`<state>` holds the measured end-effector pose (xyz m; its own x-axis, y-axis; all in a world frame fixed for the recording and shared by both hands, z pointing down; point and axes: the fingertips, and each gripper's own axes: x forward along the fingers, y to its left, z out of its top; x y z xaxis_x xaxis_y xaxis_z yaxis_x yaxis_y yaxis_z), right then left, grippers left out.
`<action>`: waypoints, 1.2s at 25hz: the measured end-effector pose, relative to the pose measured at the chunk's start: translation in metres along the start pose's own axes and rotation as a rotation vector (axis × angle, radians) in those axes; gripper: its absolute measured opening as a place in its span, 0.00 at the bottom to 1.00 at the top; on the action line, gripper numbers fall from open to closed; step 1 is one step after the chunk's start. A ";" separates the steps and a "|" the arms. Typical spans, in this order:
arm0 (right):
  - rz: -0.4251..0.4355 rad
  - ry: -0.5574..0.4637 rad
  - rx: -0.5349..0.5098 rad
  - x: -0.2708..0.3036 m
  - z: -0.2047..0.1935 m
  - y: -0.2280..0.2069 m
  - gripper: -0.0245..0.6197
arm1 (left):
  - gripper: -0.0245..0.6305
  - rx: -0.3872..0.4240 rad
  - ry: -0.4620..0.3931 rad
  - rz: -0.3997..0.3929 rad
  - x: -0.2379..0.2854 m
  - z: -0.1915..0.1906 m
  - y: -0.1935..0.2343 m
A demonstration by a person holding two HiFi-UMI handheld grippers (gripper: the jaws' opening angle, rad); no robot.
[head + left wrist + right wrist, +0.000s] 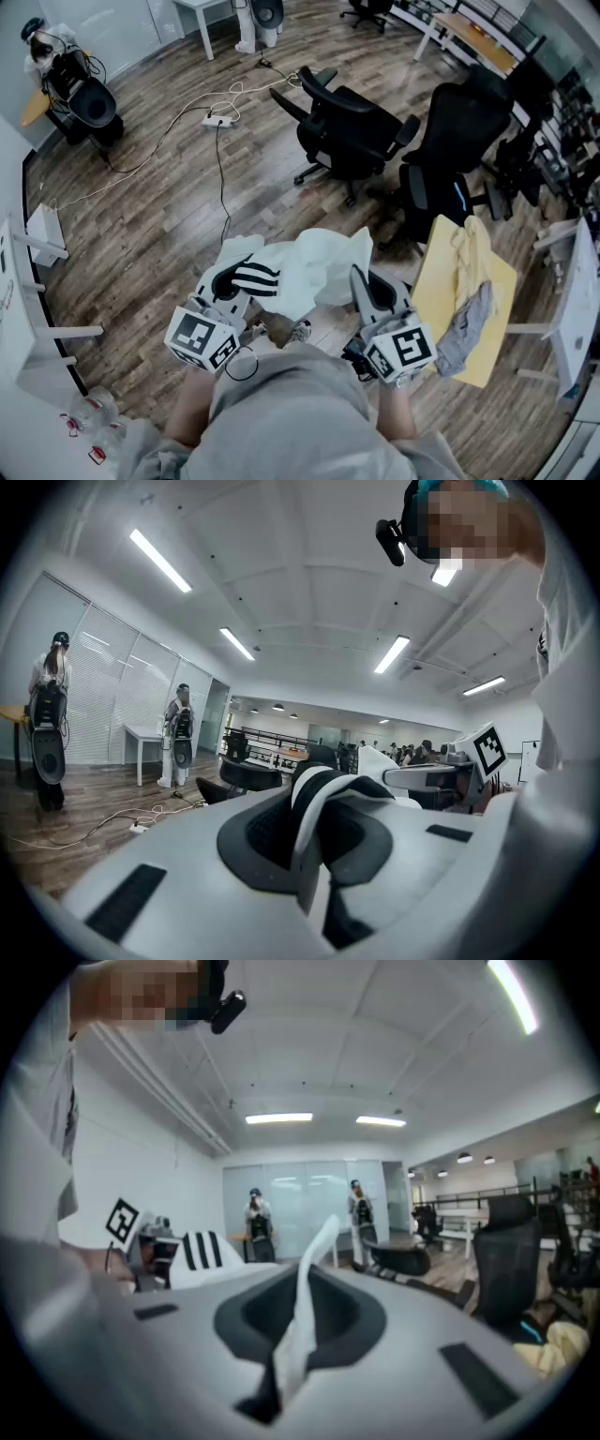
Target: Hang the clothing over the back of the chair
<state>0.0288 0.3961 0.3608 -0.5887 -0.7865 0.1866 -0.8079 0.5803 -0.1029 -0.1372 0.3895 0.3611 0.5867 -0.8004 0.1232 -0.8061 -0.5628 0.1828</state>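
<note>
Clothing in mid-air at an open-plan office: a white garment (314, 267) with 3 black stripes hangs bunched between 2 hand-held grippers, above the wood floor (141, 206) and just in front of the person's grey-clad torso. The left gripper (314, 810) is clenched on the striped part of the fabric, which bulges up out of its closed jaws. The right gripper (298, 1330) is likewise clamped on a thin white fold that stands up between its jaws. Both tools point roughly level, side by side, with the cloth spanning the gap between them. Beyond the garment, well apart from it, stand 2 black office chairs (352, 131), neither touched by the fabric. To the person's right, a yellow panel (431, 300) carries a pale yellow cloth (469, 248) and a grey cloth (466, 328) draped near its right edge. Farther off, a white power strip (217, 120) and its cable lie on the floor. In the right gripper view, 2 people (258, 1213) stand by a glass wall.
</note>
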 end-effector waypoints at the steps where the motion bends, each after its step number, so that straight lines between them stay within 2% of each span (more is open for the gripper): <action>1: 0.001 -0.002 0.001 -0.001 0.000 0.000 0.10 | 0.09 -0.002 -0.003 0.004 0.000 0.000 0.000; 9: 0.010 0.002 -0.001 -0.001 0.002 -0.002 0.10 | 0.09 0.010 0.005 0.010 0.003 0.001 -0.001; 19: 0.030 0.012 0.012 -0.011 -0.010 -0.019 0.10 | 0.09 0.030 0.022 -0.004 0.021 -0.013 -0.024; 30: 0.068 0.004 0.025 -0.006 -0.011 -0.030 0.10 | 0.09 0.027 0.009 0.032 0.032 -0.018 -0.025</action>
<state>0.0570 0.3861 0.3734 -0.6421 -0.7447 0.1820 -0.7666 0.6268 -0.1397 -0.0966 0.3818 0.3779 0.5608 -0.8165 0.1372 -0.8264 -0.5420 0.1525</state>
